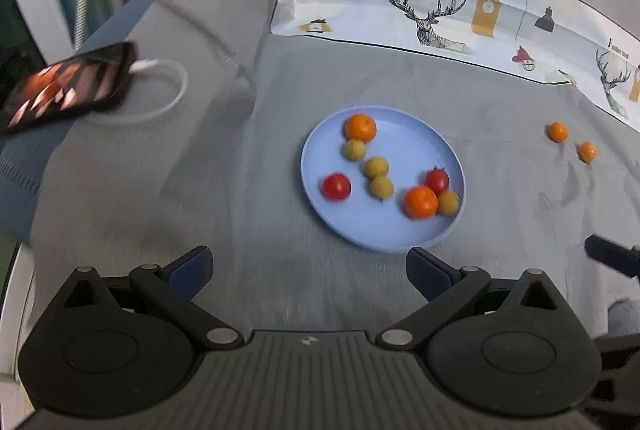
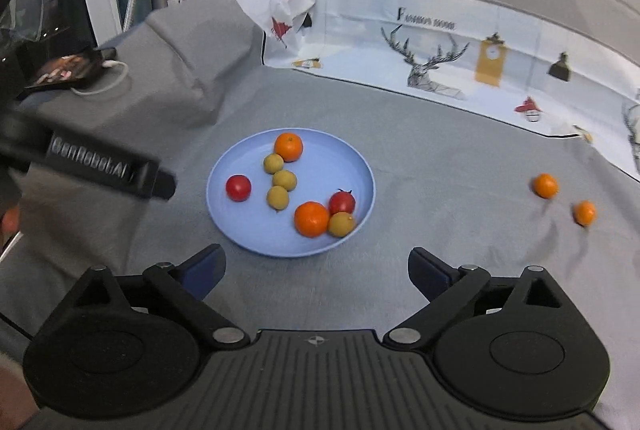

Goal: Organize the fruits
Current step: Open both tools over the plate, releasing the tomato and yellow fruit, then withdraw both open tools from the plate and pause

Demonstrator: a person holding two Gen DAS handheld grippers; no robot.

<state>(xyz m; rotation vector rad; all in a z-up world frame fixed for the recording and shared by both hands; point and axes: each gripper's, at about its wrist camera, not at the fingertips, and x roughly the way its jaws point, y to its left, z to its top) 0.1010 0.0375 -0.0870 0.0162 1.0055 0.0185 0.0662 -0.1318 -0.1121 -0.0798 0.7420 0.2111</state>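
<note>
The blue plate [image 2: 362, 166] sits on the grey-clothed tabletop [image 2: 440, 250], holding 2 oranges, 2 tomatoes and 4 yellowish fruits. 2 small oranges [image 2: 545, 185] lie well apart to its right. Left gripper [image 1: 308, 270] and right gripper [image 2: 316, 272] hover nearby, jaws spread, empty.

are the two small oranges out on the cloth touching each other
Apart. The right wrist view shows grey cloth between the upper small orange and the lower small orange; the left wrist view shows the same gap.
</note>
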